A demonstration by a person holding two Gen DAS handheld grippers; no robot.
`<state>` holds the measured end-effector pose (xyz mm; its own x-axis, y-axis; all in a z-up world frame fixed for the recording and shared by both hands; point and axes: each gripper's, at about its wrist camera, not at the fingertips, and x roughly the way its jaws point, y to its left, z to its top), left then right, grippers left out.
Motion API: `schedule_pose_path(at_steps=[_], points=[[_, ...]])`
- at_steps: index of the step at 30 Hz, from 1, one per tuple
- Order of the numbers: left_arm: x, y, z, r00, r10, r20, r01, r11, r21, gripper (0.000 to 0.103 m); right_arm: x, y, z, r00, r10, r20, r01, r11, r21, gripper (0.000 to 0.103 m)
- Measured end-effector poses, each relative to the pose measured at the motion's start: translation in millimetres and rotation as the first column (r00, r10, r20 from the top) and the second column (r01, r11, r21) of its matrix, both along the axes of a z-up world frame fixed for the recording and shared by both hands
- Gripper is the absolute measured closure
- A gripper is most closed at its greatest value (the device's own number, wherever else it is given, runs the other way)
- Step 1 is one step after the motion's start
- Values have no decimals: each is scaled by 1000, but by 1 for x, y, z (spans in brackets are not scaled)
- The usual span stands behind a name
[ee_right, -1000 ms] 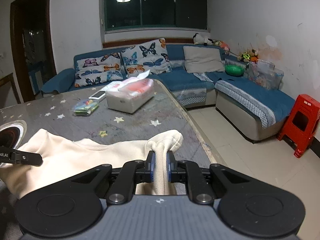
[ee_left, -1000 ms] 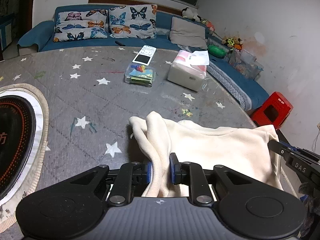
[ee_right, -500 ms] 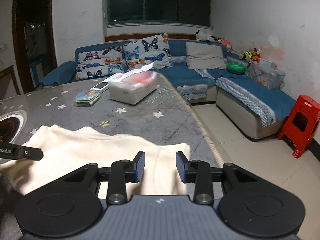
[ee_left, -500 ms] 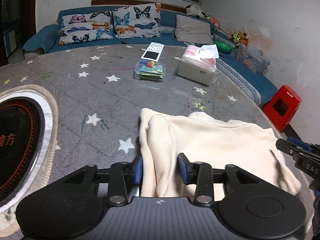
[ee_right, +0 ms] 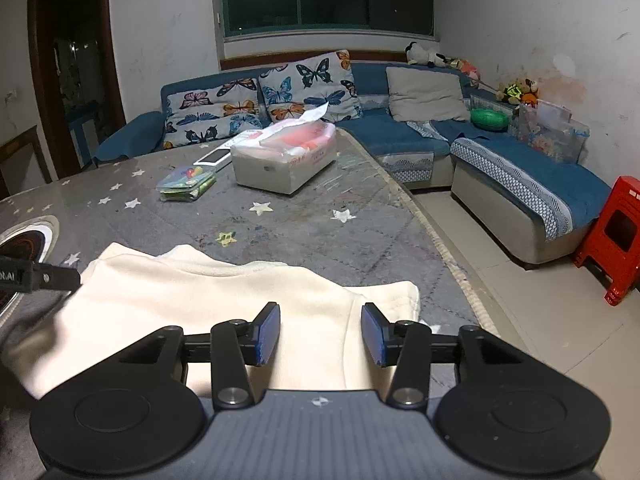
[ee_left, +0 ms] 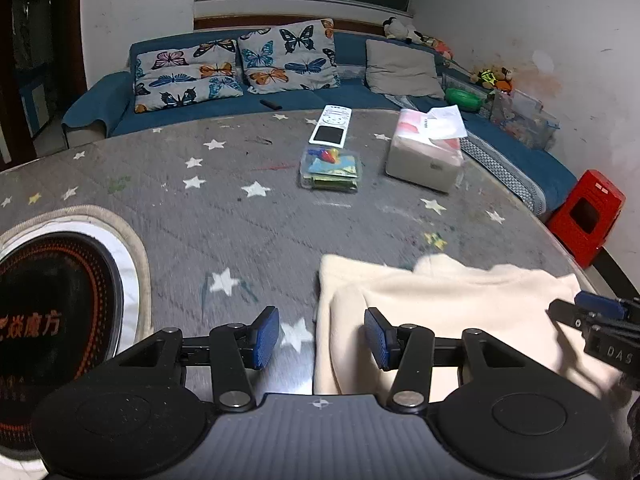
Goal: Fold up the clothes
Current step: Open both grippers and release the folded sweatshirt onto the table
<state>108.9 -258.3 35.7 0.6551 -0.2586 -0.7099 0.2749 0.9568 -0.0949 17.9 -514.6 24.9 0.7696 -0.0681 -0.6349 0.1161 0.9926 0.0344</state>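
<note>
A cream garment (ee_left: 452, 312) lies flat and folded on the grey star-patterned table (ee_left: 240, 216), near its front right edge. My left gripper (ee_left: 322, 338) is open above the garment's left edge, holding nothing. In the right wrist view the same garment (ee_right: 200, 292) spreads out below my right gripper (ee_right: 320, 334), which is open over the garment's right end with nothing between its fingers. The right gripper's tip (ee_left: 592, 320) shows at the right of the left wrist view; the left one's tip (ee_right: 40, 278) shows at the left of the right wrist view.
A tissue box (ee_left: 426, 156), a clear box of coloured items (ee_left: 330, 170) and a white remote (ee_left: 332, 126) sit at the table's far side. A round black hotplate (ee_left: 48, 320) is at the left. A blue sofa (ee_right: 400, 136) and red stool (ee_right: 616, 240) stand beyond the table.
Both grippers were shut on bunched folds of the garment a second ago. They have opened wide and let go, and the garment now lies flat on the table.
</note>
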Motion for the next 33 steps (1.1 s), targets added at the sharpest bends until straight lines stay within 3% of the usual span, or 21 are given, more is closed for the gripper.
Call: schedule_pose_path(at_steps=[11,17,24,33], points=[[16,-20,-10,999,-34,10,34,997,66,53,13,1,-8,1000,4,-24,-5,1000,-16,42],[6,-19,-10,998,-51,27,49,995,82,50,-5,13,2,999,32,5,-32,999,-19,27],[-14,-13,-6,997,-60,44,56,995,87,44,-35,35,9,996,80,33,-80,996,25,16],[-39,-4,-5,996,-68,62,62,993,97,34,-60,52,-1,997,73,23,-73,997,15,11]])
